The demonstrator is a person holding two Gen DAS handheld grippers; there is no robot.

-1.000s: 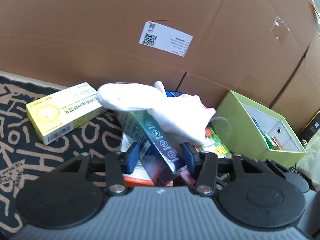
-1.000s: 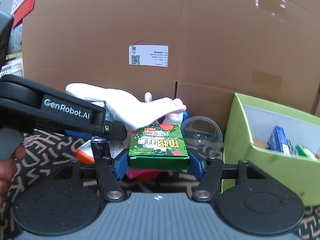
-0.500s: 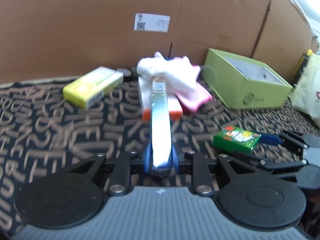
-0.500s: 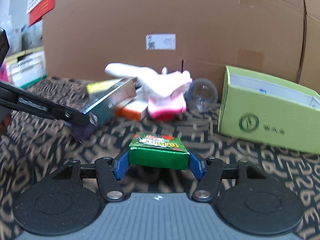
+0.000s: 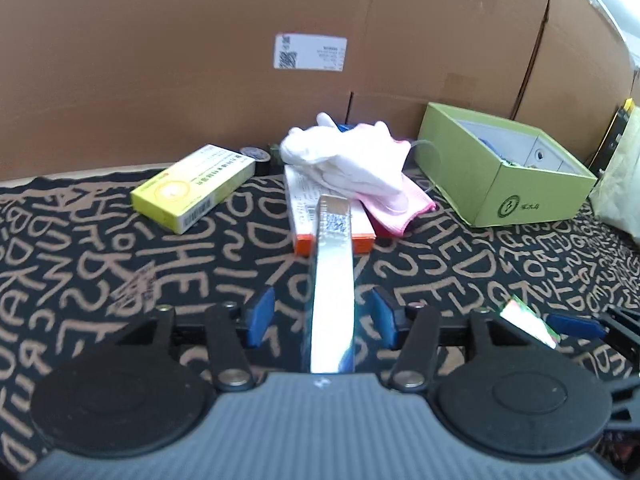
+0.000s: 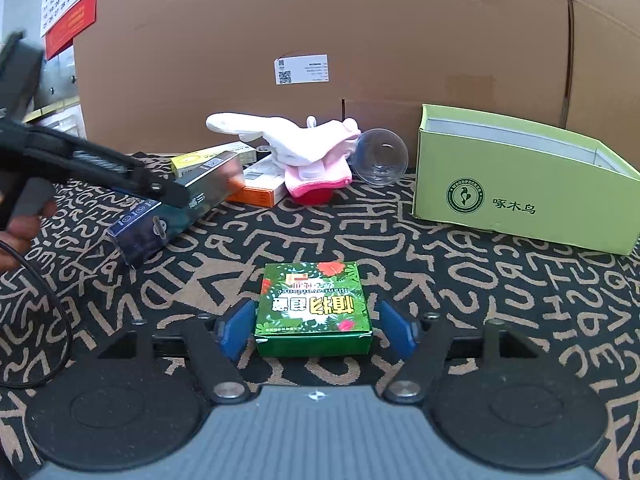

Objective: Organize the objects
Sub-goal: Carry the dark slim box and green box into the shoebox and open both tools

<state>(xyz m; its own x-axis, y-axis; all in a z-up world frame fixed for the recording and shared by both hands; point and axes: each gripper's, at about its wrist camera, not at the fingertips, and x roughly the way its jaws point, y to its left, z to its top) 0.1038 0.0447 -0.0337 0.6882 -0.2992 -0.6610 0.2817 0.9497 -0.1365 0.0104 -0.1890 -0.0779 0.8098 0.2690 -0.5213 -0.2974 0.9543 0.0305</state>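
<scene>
lime box (image 6: 516, 196) logo reads "woodpecker"; left arm "genrobot" unreadable.

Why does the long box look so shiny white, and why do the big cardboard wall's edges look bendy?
Left wrist view: the long box has a glossy face that catches the light, so glare washes out its print. Both views: the fisheye lens bows straight lines, so the cardboard wall curves near the corners. Right wrist view: the green box looks sharp, with only a soft shadow.
</scene>
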